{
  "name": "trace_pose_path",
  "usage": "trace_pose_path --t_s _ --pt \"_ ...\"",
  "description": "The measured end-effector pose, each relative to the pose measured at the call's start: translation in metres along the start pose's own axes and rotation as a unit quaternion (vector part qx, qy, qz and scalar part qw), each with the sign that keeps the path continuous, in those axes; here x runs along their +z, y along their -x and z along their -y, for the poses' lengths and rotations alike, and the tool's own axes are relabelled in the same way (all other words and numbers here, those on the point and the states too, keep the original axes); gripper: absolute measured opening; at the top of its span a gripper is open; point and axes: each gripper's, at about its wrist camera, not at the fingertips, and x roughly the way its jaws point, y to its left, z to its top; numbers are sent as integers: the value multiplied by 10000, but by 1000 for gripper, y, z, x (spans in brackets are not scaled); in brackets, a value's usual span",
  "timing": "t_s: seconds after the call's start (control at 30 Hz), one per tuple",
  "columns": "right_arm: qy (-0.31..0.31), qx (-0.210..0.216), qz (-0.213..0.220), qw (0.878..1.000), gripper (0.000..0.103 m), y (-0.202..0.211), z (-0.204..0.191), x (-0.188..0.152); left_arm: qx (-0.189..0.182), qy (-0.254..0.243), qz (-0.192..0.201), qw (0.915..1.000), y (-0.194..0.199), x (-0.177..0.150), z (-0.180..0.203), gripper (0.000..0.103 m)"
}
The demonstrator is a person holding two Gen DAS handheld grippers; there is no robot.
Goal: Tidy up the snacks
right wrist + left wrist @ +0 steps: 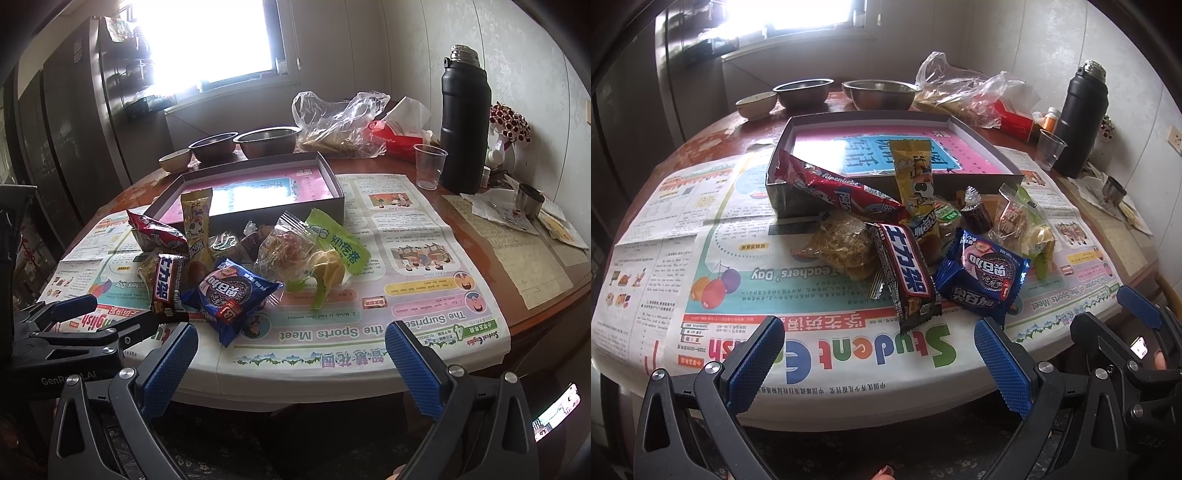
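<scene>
Blue-wrapped Oreo pack heads the snack pile on the newspapered worktop, before the shallow box. We find left claw and right claw wide open, empty. We advise pinching edge-on.

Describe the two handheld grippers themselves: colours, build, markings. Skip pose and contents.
The left gripper and the right gripper match: black plastic frames with triangular cut-outs and silver round screw heads, each carrying two flat fingers faced with blue knurled pads. White lettering beginning "GenR" marks the left gripper's body in the right wrist view. A small lit screen sits beside the right one. No cables or sleeves show.
</scene>
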Motion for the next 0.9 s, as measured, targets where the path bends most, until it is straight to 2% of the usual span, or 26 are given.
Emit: trace_pose_path --t_s 0.4,0.57,0.67,0.83,0.9 --pt "-10 157 -112 9998 102 -8 -2 -2 -233 351 -275 9987 -14 8 -23 102" --pt "62 265 -219 9994 102 -16 -6 -3 -506 342 -429 9972 -22 15 -18 102" --pt "103 292 -281 9991 102 -22 -8 -3 -538 285 -446 9971 -26 19 -13 102" --pt "134 336 -367 9987 102 -32 -9 -2 -628 252 -538 9963 -34 26 -8 85" --pt "150 368 -414 9984 102 -36 -9 -1 -639 192 -586 9960 -37 28 -5 71"
